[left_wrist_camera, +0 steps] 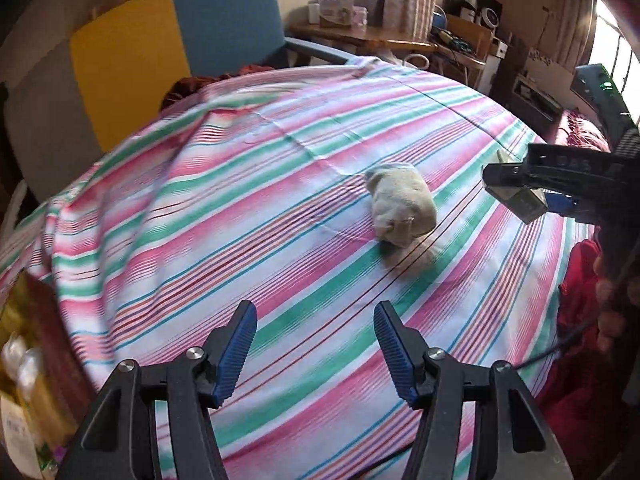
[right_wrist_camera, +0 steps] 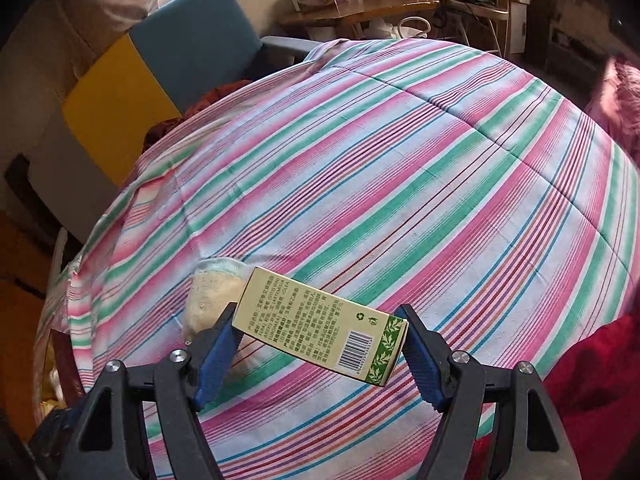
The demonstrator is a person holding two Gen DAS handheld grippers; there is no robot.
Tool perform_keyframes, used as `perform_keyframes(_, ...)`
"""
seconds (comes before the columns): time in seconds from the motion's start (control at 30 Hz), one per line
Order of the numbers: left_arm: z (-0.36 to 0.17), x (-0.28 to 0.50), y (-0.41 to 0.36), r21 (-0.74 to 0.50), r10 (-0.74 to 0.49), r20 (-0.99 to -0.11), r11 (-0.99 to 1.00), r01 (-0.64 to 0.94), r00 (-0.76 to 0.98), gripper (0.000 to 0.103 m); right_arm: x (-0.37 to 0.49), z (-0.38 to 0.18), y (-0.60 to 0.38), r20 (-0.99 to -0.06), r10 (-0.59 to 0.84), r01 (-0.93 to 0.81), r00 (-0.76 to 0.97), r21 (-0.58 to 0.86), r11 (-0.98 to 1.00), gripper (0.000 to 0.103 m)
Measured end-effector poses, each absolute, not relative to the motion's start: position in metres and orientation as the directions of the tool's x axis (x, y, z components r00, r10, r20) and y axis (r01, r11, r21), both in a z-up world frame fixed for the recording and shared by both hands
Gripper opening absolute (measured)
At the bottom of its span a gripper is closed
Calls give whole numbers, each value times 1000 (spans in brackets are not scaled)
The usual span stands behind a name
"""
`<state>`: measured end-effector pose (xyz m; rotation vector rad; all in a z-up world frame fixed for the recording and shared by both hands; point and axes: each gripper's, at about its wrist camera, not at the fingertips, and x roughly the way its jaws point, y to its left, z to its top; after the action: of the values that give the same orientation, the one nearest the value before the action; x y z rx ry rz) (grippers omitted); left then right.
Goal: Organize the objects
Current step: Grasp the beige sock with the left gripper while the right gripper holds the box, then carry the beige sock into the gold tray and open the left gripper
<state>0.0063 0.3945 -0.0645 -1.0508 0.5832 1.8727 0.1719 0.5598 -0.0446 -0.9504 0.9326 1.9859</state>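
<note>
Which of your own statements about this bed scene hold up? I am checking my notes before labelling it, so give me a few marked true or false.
1. The right tongs hold a small printed box. True.
2. The left tongs grip the beige cloth bundle. False: they are open and empty; the bundle lies ahead on the striped sheet.
3. The box carries a barcode. True.
4. The sheet is plain white. False: it has pink, green and white stripes.
5. A blue chair stands beyond the bed. True.
</note>
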Motion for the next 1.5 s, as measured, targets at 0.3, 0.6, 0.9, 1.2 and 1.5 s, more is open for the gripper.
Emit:
perform_keyframes(0.3,-78,-7,458,-127,514,-848,-437,-890,-131,62,182,-46,571,-813,293,-834,-503,367,-412,77)
perform_keyframes(0.6,-89,-5,514,-210,531,-847,-384,-899,-29,63,182,-50,578,-805,282,-832,-523,409,-375,77)
perform_keyframes(0.9,-101,-19,534,-387,552,-829,-451,-804,90,61,181,-54,581,-803,276,-833,-527,425,-355,77)
perform_keyframes(1.2,-107,-20,539,-320,531,-847,-468,-824,27,51,183,-56,583,-808,281,-839,-518,415,-353,77)
perform_keyframes(1.5,-95,-12,453,-135,508,-842,-523,-841,-181,49,162,-66,578,-836,204,-815,-509,391,-428,77)
